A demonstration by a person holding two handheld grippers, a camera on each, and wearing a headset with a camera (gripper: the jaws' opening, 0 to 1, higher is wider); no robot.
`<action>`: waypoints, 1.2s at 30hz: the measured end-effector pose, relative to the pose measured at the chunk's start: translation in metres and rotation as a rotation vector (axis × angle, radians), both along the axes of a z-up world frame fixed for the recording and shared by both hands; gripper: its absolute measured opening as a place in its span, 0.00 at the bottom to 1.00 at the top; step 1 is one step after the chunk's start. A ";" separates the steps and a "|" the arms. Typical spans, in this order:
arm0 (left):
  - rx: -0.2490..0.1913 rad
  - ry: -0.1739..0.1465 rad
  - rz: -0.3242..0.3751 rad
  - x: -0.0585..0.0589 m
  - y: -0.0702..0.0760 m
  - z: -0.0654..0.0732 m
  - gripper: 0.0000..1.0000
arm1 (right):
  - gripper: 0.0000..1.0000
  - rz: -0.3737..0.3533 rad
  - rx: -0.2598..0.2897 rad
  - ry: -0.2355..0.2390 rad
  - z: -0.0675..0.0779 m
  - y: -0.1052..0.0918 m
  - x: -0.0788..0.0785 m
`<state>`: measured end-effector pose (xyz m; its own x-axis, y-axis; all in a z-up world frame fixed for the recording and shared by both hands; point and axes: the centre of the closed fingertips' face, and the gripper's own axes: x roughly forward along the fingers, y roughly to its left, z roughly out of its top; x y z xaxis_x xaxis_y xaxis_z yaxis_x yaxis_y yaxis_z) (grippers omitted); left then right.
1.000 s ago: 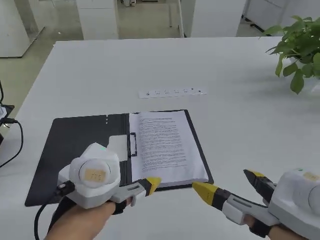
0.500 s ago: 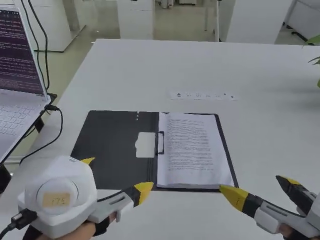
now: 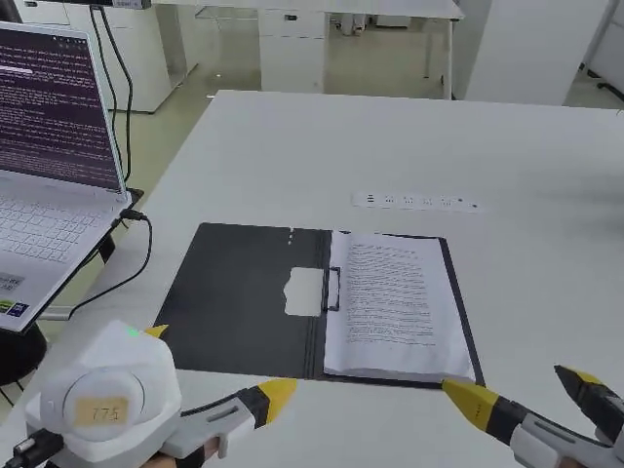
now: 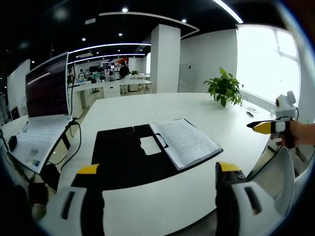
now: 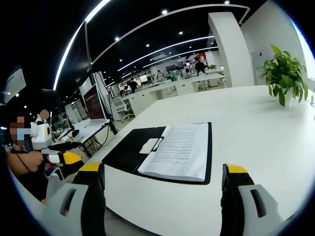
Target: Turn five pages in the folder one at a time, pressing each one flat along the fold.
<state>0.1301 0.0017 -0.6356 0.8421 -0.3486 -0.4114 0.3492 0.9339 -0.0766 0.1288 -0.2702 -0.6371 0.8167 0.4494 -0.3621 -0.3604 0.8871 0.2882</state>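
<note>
In the head view, the open black plastic folder (image 3: 244, 302) lies flat on the white bench (image 3: 322, 146), with a stack of white printed pages (image 3: 395, 302) on its right half. The left gripper (image 3: 216, 366) and right gripper (image 3: 522, 390) hover near its front edge without touching it. An open silver laptop (image 3: 49, 175) sits at the left, and a white power strip (image 3: 416, 202) lies beyond the folder.

In the left gripper view, the yellow-tipped fingers (image 4: 228, 169) stand wide apart and hold nothing, with the folder ahead between them.

In the right gripper view, the fingers are likewise spread wide and hold nothing. The pages lie ahead, and a green potted plant (image 5: 285, 76) stands far right.
</note>
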 end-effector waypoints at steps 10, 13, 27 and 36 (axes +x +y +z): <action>-0.011 0.009 0.001 0.000 -0.003 -0.003 0.99 | 0.99 -0.003 0.006 -0.006 0.002 0.001 0.001; -0.015 0.016 0.001 0.000 -0.003 -0.005 0.99 | 1.00 -0.002 0.009 -0.003 0.001 0.003 0.001; -0.017 0.027 -0.008 -0.001 -0.007 -0.008 0.97 | 0.99 -0.004 0.013 0.006 -0.003 0.004 -0.004; 0.000 0.025 -0.080 0.013 -0.027 -0.010 0.94 | 0.98 -0.020 0.011 0.004 -0.003 0.000 -0.003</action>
<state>0.1429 -0.0251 -0.6456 0.8013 -0.4143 -0.4316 0.4206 0.9032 -0.0862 0.1257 -0.2700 -0.6405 0.8240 0.4373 -0.3603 -0.3419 0.8908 0.2993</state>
